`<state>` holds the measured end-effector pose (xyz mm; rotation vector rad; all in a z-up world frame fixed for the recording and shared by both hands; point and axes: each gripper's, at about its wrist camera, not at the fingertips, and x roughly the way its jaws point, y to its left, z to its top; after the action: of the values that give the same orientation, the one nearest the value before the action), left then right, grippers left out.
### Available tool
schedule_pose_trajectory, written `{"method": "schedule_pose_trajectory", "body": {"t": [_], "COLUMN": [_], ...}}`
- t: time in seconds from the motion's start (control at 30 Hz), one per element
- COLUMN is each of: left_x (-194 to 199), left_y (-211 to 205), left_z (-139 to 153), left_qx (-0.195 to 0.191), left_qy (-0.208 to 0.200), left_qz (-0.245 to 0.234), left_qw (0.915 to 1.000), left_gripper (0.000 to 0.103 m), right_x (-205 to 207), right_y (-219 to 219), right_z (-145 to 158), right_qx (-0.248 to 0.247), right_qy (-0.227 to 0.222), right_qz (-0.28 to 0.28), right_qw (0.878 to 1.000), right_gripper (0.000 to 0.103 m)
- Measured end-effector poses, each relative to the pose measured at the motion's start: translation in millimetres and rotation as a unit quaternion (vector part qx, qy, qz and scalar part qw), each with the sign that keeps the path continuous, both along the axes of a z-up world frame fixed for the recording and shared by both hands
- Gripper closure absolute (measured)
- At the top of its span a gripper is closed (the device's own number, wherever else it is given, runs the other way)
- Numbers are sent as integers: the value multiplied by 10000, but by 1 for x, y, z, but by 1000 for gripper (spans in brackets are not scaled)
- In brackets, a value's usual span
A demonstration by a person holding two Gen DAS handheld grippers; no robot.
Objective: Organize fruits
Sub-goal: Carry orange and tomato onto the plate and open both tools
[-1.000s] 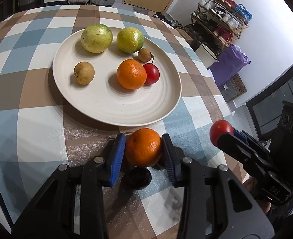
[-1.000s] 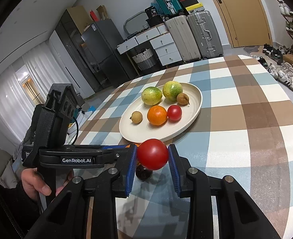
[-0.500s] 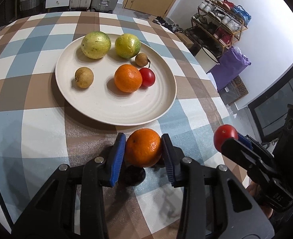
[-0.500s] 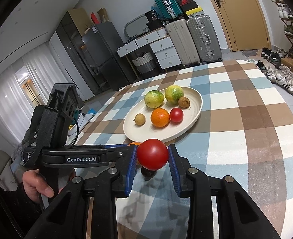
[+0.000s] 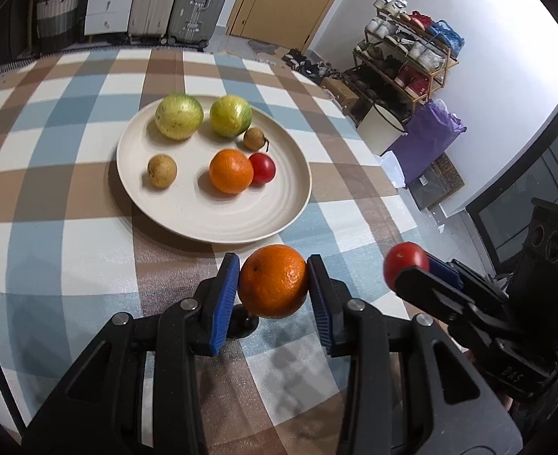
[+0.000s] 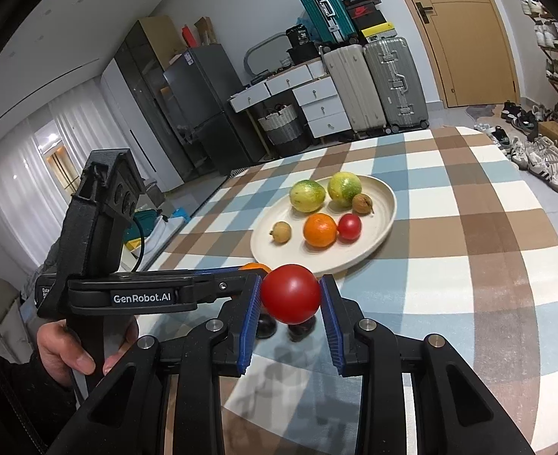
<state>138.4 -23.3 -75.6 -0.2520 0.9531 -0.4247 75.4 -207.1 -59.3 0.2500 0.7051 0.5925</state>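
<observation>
now: left gripper (image 5: pixel 273 281) clamps an orange (image 5: pixel 272 280) above the checked tablecloth (image 5: pixel 51 250) | right gripper (image 6: pixel 290 294) clamps a red tomato (image 6: pixel 290 294) | both fruits near the cream plate (image 5: pixel 218 223) of fruit

Left gripper (image 5: pixel 273 282) clamps an orange (image 5: pixel 272 280) between its blue pads, lower centre of frame, above the checked tablecloth (image 5: pixel 51 227). Right gripper (image 5: pixel 411 271) enters at lower right, pinching a red tomato (image 5: pixel 402 267). Cream plate (image 5: pixel 210 223), centre, carries two green-yellow fruits, two small brown fruits, another orange touching another tomato.
</observation>
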Motion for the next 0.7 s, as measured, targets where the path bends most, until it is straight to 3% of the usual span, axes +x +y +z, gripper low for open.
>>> {"method": "schedule_pose_trajectory", "body": {"t": [0.33,0.7], "left_x": [1,43], "left_y": [17,21], "left_z": [29,50], "left_qx": [49,65], "left_qy": [-314,-461], "left_qz": [135,225], "left_qw": [9994,9987], "left_gripper": [69,69], "right_x": [19,77], "right_y": [14,23], "right_z": [10,17], "right_qx": [38,218], "right_qy": [-79,61], "right_qz": [199,267], "right_qw": [9998,9994], "right_gripper": [72,72]}}
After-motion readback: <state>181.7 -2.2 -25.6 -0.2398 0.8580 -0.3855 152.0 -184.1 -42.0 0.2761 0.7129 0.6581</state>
